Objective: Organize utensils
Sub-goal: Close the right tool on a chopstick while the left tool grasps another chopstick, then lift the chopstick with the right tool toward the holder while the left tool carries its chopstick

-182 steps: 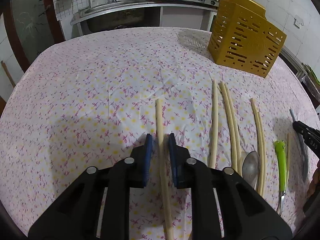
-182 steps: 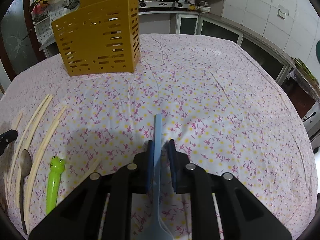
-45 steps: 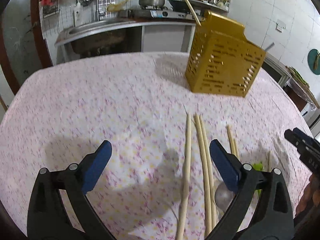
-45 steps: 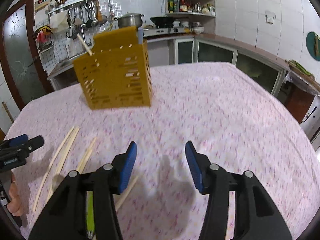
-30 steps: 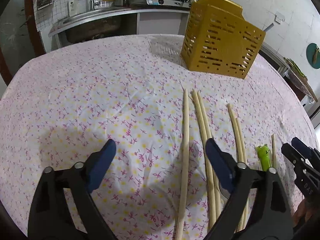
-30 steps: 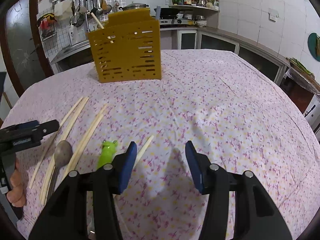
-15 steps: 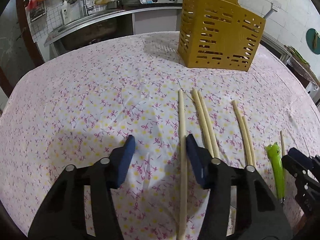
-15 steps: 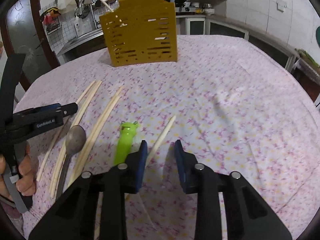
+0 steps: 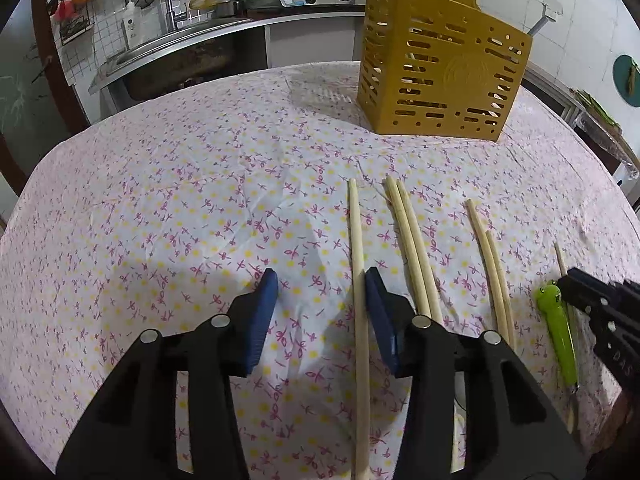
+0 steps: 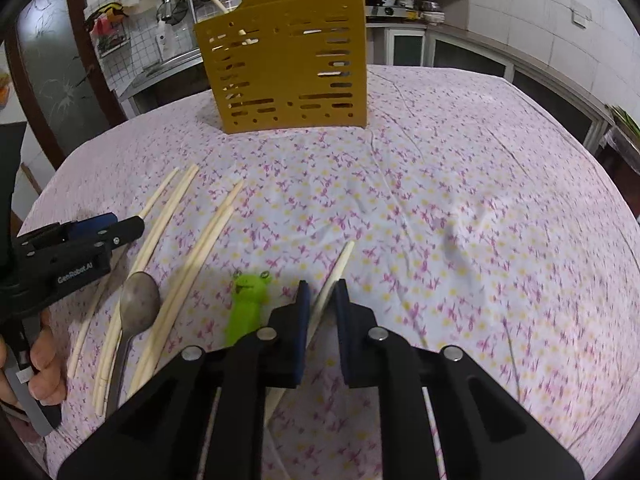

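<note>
A yellow slotted holder (image 9: 440,80) (image 10: 288,68) stands at the back of the flowered tablecloth, with a chopstick and a blue handle sticking out. My left gripper (image 9: 320,288) hangs low over the leftmost loose chopstick (image 9: 356,260). Its jaws are closing, the stick lies close by the right pad, and the pads do not press it. My right gripper (image 10: 322,296) is closing around a short chopstick (image 10: 340,260); a thin gap shows beside the stick. A green frog-handled utensil (image 10: 248,300) (image 9: 558,328) lies just left of it.
Two pairs of chopsticks (image 9: 408,236) (image 9: 490,260) lie side by side between the grippers. A metal spoon (image 10: 138,304) rests among them. A person's hand (image 10: 44,372) holds the left gripper at the left edge. A kitchen counter and sink stand behind the table.
Both pairs of jaws have narrowed a lot. The right gripper has dropped forward onto the short chopstick. The left gripper has settled closer over the leftmost chopstick.
</note>
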The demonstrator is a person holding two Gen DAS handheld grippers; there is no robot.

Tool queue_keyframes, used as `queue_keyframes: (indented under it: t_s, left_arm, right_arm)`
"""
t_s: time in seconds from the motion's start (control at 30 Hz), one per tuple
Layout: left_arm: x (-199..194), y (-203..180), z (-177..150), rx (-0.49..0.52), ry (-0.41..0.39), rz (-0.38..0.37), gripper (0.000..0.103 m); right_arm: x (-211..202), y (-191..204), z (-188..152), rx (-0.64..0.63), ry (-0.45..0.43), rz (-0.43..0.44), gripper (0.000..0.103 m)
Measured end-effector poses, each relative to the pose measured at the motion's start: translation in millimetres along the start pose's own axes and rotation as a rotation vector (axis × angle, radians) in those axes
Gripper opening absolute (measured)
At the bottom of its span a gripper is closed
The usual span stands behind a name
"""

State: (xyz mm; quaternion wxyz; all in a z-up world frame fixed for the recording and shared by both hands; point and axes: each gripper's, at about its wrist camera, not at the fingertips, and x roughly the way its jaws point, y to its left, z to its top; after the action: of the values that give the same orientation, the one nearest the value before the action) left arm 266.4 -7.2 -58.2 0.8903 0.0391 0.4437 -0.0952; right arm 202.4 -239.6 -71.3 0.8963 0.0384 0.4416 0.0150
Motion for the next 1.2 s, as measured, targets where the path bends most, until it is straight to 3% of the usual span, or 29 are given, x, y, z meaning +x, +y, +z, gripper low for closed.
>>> queue_keyframes:
  t_s: [0.3,0.53,0.73,1.07,1.2]
  left_arm:
    - [0.1,7.8,4.8,-0.042,0.031,-0.030,0.033]
    - [3.5,5.2,8.1,-0.037,0.042,-0.017,0.033]
    - [6.1,2.0,11.5,-0.030,0.047,0.001,0.032]
    - [3.0,-0.9,9.1,-0.026,0.019,0.007,0.010]
    - [2.9,-2.5,7.5,-0.023,0.010,0.016,0.009]
  right_arm:
    - [16.1,-2.1,25.2,-0.092,0.062,0.011,0.010]
    - [28.8,3.4,42.7,-0.160,0.085,0.009,0.010]
    - [30.4,0.4,47.4,-0.142,0.103,0.047,0.011]
    - [26.6,-4.2,37.9,-0.109,0.045,0.027,0.010]
    - [26.4,-1.7,35.0,-0.092,0.025,0.019,0.009]
